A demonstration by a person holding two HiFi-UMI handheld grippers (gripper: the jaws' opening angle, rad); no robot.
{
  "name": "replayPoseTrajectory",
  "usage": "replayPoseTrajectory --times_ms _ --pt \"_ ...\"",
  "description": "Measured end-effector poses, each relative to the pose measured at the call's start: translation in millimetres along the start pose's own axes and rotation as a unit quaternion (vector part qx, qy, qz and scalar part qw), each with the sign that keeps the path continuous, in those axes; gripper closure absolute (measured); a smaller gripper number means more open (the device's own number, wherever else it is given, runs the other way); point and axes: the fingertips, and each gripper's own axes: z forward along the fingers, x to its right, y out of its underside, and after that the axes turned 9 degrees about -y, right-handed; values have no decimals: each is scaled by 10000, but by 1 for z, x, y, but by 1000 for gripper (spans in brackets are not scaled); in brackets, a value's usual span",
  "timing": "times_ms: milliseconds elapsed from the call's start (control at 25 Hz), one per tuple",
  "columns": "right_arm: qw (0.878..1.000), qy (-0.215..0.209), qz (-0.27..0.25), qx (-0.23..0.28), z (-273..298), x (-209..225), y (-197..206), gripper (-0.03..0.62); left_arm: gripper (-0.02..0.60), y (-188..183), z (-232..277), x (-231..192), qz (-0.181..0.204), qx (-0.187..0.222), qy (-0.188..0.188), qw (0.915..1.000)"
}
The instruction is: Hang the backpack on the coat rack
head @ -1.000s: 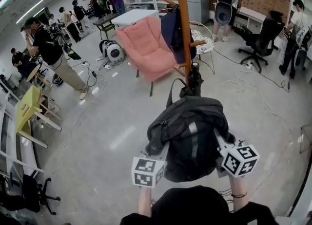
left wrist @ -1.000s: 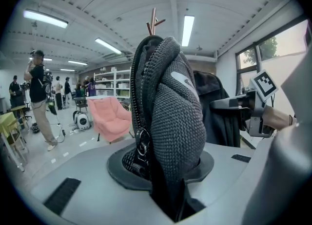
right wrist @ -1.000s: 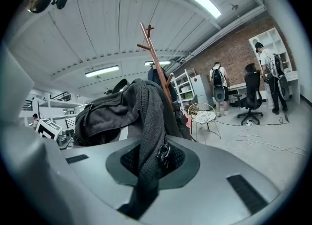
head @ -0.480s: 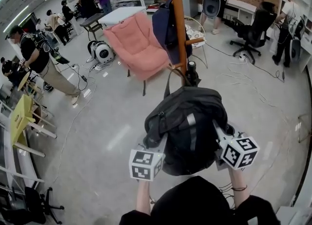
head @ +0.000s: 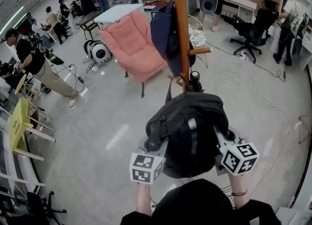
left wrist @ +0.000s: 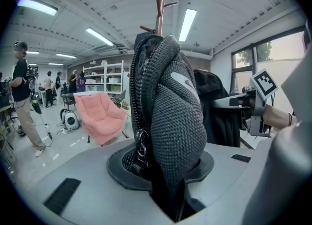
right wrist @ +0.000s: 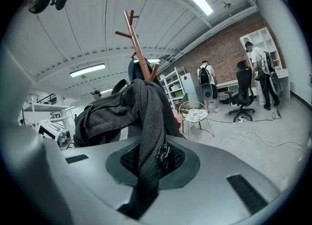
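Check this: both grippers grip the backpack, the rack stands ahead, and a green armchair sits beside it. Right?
No. The armchair is pink, not green; the head view shows it. Otherwise yes: left gripper and right gripper grip the backpack, the rack stands ahead.

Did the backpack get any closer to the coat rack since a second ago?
Yes. The backpack has moved forward, toward the coat rack: the gap between its top and the pole is smaller now.

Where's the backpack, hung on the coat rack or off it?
Off it: left gripper and right gripper hold the backpack up short of the coat rack, on no peg.
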Motion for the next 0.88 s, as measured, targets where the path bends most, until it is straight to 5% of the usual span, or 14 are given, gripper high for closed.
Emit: replayPoseTrajectory --times_ms 880 --pt "9974 563 441 -110 65 28 24 563 451 13 88 -49 125 -501 802 9954"
